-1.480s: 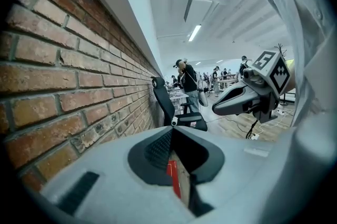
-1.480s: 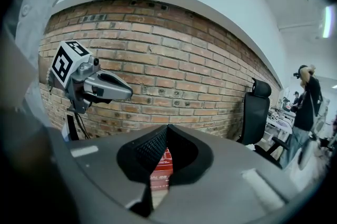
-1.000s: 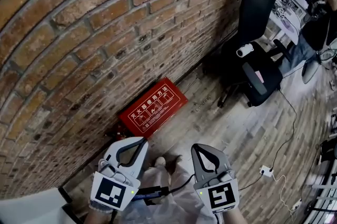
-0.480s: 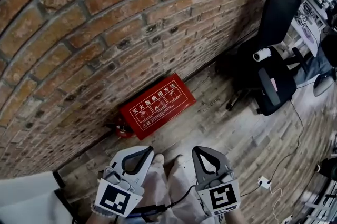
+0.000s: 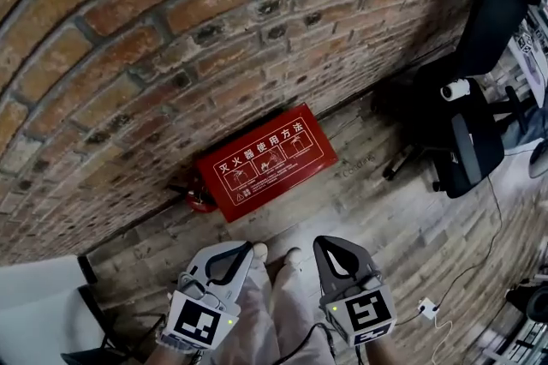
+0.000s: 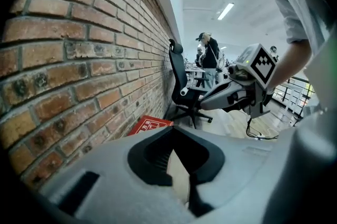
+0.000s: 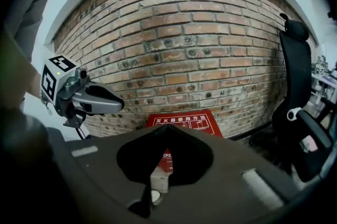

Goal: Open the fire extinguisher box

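Down low, the left gripper [image 5: 244,250] and the right gripper [image 5: 321,245] are held side by side, near each other but apart, both angled down toward the foot of a brick wall [image 5: 171,38]. The left gripper's jaws are pressed together tip to tip with nothing between them, and the right gripper's jaws are likewise pressed together and empty. The fire extinguisher box [image 5: 267,159] sits straight ahead of both grippers, well beyond their tips, on the wooden floor [image 5: 368,209] right against the base of the wall. Its red front, printed with white characters and small diagrams, faces the grippers. From the right gripper's own view the box lies directly past the closed jaw tips; from the left gripper's view it lies just to the left of them. A small dark red object [image 5: 201,199], too hidden to identify, is at the box's end on the left gripper's side. Two light shoe tips [image 5: 259,252] show on the floor between the grippers. A black office chair [image 5: 479,98] stands well off to the right gripper's outer side, near the wall, and a white power strip [image 5: 425,308] lies on the floor beside the right gripper.
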A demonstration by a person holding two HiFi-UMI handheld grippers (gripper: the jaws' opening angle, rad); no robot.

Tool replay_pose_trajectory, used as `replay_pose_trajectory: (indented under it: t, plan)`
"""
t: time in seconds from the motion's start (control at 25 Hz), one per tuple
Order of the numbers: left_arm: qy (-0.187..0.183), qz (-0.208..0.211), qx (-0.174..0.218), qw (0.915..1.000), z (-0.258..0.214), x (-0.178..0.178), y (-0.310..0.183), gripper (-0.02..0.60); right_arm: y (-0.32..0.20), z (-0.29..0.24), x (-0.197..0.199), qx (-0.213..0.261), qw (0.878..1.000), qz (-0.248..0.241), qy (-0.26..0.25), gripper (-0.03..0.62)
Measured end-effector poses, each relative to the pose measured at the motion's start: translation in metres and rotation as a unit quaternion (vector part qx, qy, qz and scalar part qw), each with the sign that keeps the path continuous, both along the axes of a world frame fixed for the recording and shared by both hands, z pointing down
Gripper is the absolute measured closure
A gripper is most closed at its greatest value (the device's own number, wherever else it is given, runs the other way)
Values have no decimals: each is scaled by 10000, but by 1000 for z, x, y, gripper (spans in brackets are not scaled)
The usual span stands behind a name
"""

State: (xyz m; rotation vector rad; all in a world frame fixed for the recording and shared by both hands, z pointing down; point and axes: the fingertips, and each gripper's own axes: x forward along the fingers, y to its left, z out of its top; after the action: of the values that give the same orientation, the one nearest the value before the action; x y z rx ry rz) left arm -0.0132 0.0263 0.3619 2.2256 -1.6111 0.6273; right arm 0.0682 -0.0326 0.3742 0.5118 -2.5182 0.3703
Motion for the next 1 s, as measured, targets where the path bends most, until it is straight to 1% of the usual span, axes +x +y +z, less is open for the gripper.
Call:
replay_pose_trajectory:
  t: [0.08, 0.24, 0.4, 0.56, 0.76, 0.92, 1.0]
  plan:
    - [-21, -91, -125, 9999, 17, -2, 5, 584, 0, 17, -4, -175, 9998, -36, 27, 588]
    - [55, -242, -284, 9993, 55, -5, 10, 584, -4, 53, -15, -542, 9985, -86, 40, 588]
    - [191, -409, -459, 9979, 91, -7, 13, 584, -8, 82, -25, -843, 9964, -67, -40, 588]
    - [327, -683, -608, 9953, 125, -9, 17, 584, -11, 112, -35, -1225, 9924, -103, -103, 588]
    - [513, -964, -792, 9909, 173, -7, 16, 584, -15, 148, -44, -1624, 9865, -146, -153, 537]
    - [509, -1101, -887, 9886, 209, -3, 13, 584, -20, 174, -48, -2018, 9791, -63, -258, 498]
    - [430, -1105, -890, 9890, 224, 0, 10, 584, -22, 185, -49, -2169, 9757, -37, -295, 474]
